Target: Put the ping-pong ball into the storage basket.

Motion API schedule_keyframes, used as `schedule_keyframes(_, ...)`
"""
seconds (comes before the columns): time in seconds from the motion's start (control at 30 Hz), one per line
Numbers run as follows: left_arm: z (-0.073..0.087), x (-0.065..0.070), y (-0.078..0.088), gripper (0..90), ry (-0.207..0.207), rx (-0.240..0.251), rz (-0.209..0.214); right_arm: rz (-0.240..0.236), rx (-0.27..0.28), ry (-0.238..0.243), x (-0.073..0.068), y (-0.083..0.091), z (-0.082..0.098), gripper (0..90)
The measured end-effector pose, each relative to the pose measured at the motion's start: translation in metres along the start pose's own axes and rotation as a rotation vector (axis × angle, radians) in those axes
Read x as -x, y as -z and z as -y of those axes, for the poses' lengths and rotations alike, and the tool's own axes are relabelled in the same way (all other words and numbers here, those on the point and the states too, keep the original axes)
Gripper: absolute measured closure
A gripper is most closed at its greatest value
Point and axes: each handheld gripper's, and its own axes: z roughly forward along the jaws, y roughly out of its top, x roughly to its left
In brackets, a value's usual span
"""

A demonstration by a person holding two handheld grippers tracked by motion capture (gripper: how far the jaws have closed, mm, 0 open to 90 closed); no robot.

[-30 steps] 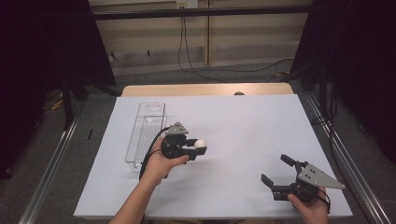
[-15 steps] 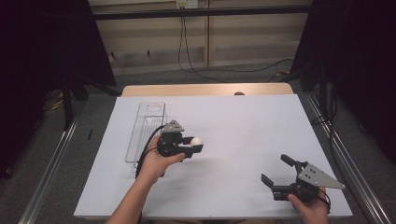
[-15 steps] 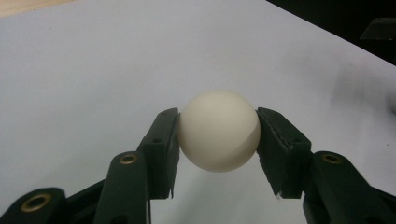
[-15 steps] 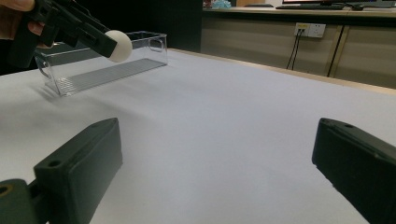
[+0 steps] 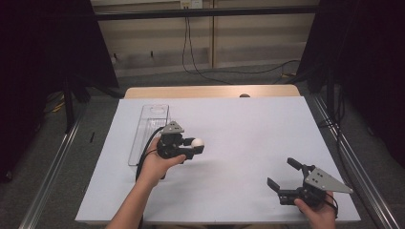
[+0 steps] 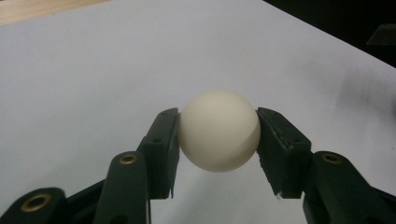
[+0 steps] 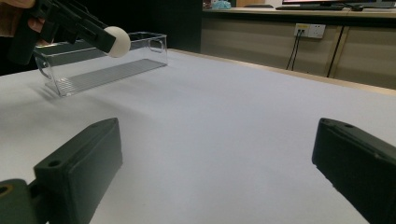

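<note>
Ball first: a small, smooth, cream-white round ball [image 6: 218, 130] sat pinched between the two black jaws of the left gripper [image 5: 191, 146], one pad pressed flat against each side of it. It was lifted clear of the white table cover [image 5: 239, 138], with its faint shadow falling on the sheet below and to the right in the high view. The person's left hand [image 5: 155, 164] carried that gripper over the left half of the table, jaws pointing toward the middle.

Nearest the person's edge, at the right front corner, the right gripper [image 5: 285, 177] was held low over the sheet in the right hand [image 5: 317, 212], its jaws spread wide with nothing between them. Its grey three-cornered plate [image 5: 326, 181] faced upward.

Beyond the held ball, toward the left rear of the cover, stood a long clear plastic box [image 5: 149, 132], open at the top, with a ribbed floor and a handle cut-out in its far end wall. The ball hung just to the right of it, apart from its wall. From the right gripper view the ball [image 7: 117, 41] showed in front of the box [image 7: 100, 63].

Farther back, a strip of bare wooden tabletop [image 5: 210, 91] showed past the cover's edge.
</note>
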Motion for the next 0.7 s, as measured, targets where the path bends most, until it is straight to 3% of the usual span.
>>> schedule_keyframes(0.7,0.0002,-0.0082,0.0098,51.1,0.018,0.014,-0.027,0.001,0.001,-0.004,0.0000,-0.0002,0.0001,1.2)
